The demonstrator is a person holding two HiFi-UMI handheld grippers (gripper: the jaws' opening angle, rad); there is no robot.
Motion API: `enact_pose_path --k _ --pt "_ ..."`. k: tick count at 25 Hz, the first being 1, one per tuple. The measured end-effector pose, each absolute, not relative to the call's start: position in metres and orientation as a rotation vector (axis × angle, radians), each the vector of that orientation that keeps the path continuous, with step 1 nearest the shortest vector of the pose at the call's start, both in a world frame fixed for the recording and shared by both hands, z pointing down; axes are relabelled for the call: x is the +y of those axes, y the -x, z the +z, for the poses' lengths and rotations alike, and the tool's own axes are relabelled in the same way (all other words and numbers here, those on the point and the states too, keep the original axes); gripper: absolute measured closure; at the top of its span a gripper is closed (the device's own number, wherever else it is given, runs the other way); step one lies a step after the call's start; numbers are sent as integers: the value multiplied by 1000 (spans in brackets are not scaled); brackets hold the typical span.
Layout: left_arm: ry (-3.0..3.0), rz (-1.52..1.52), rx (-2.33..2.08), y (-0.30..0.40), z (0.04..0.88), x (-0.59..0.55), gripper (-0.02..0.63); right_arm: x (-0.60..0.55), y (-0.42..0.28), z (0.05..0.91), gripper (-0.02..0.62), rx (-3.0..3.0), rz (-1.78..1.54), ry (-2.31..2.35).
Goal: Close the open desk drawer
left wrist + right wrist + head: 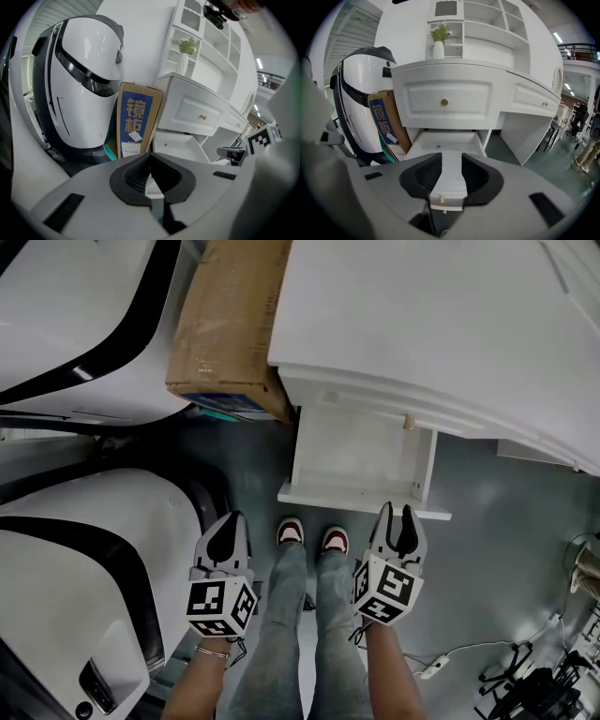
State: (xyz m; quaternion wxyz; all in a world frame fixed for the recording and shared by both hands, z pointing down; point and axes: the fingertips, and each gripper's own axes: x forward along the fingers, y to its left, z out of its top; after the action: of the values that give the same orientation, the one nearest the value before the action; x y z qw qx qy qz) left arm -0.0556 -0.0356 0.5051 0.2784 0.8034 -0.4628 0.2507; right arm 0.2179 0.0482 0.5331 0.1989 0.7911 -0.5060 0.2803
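The white desk (441, 324) has its lower drawer (356, 451) pulled out, with the drawer's front panel (361, 495) nearest my feet. In the right gripper view the drawer (449, 139) lies straight ahead. Its small brass knob (440, 198) shows low in the gap between the jaws. My right gripper (396, 512) (451, 158) is open and hangs just over the right end of the front panel, holding nothing. My left gripper (232, 519) (150, 157) is shut and empty, out to the left of the drawer over the floor.
A tall cardboard box (230, 324) (136, 123) leans against the desk's left side. A big white and black machine (84, 324) fills the left. My shoes (309, 535) stand right before the drawer. Cables (525, 671) lie on the floor at lower right. An upper drawer (445, 101) is closed.
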Motion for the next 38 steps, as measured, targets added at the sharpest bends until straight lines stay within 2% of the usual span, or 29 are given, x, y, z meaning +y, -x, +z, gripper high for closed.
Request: enact_pose_path --k 20,38 --pt "-2120 720 -1219 63 574 -5 594 85 -175 616 454 -1462 827 -2100" --pt "-2095 711 -1245 84 580 -2 594 72 -171 622 462 -1430 790 -2153"
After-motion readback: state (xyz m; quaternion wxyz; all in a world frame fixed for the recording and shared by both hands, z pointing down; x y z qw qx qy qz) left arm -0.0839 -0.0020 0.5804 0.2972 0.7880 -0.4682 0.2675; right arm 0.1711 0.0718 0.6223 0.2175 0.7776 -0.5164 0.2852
